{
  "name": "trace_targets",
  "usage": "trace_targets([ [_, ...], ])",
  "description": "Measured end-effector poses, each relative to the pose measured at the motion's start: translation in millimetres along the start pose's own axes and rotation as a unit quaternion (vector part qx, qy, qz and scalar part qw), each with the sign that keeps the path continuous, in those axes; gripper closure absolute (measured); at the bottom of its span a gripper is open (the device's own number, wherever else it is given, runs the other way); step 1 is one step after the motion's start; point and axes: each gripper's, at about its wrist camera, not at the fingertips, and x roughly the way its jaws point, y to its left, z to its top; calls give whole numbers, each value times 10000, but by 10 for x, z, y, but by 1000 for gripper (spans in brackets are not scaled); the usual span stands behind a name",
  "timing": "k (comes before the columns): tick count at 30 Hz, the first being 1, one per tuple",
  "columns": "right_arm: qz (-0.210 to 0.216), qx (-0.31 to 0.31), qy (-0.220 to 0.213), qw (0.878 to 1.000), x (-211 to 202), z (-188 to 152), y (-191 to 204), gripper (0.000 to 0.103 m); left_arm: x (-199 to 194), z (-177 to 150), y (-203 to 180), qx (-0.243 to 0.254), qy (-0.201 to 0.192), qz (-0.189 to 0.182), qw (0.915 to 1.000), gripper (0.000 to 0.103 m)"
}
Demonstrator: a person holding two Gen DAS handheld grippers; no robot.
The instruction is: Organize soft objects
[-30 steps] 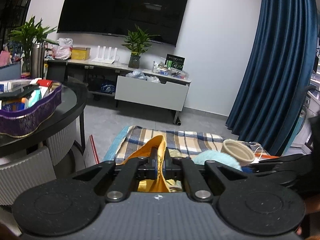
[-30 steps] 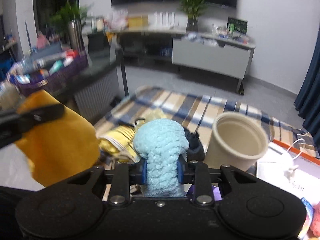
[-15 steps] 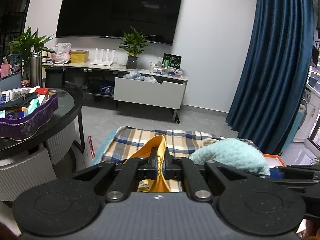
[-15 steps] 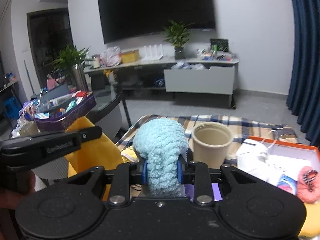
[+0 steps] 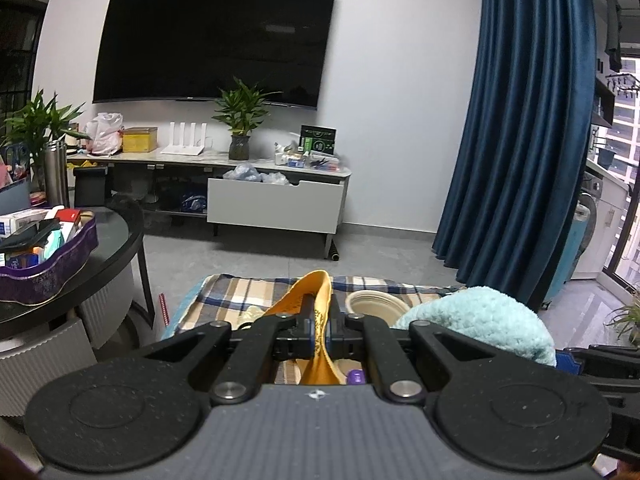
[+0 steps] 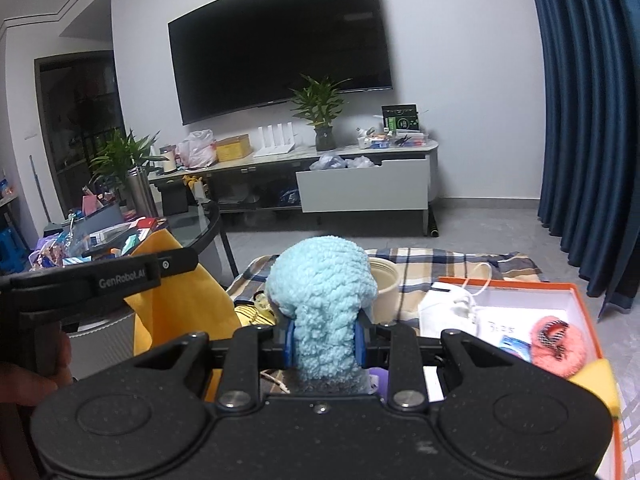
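Both grippers are now riding higher than a second ago: the plaid blanket [image 6: 460, 260] that was filling the lower half of each view is sinking to a strip, and the TV [image 5: 212, 40] and wall are taking over. The right one is also swinging round, so the orange box [image 6: 560, 292], barely a corner a second ago, is now lying open at its 4 o'clock. I am reading this as both soft items being carried off the blanket together, with the box the likely destination, since a pink fluffy thing [image 6: 556, 344] is already sitting inside it.

The blue fleece [image 6: 320, 300] is bulging above the right gripper [image 6: 324, 344], whose jaws are pinching its narrow lower part. The yellow cloth [image 5: 318, 320] is being squeezed thin between the left gripper's [image 5: 319, 330] jaws, which are pressed right together on it; from the right view it is hanging at 9 o'clock. The beige cup [image 6: 384, 288] is standing on the blanket just behind the fleece, at about 1 o'clock.

Writing: "GenRobot.AI" is showing in white along the left gripper's side in the right view, though the last letters are soft. Handwriting on the paper in the box is too blurred to read.
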Motion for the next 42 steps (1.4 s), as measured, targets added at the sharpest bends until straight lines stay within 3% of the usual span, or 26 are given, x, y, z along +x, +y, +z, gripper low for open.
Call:
trace_targets([
  [42,-458,381,-243,9979,-446,-121,-492,69,0,-114,-397,210,66,-366,9991,95],
])
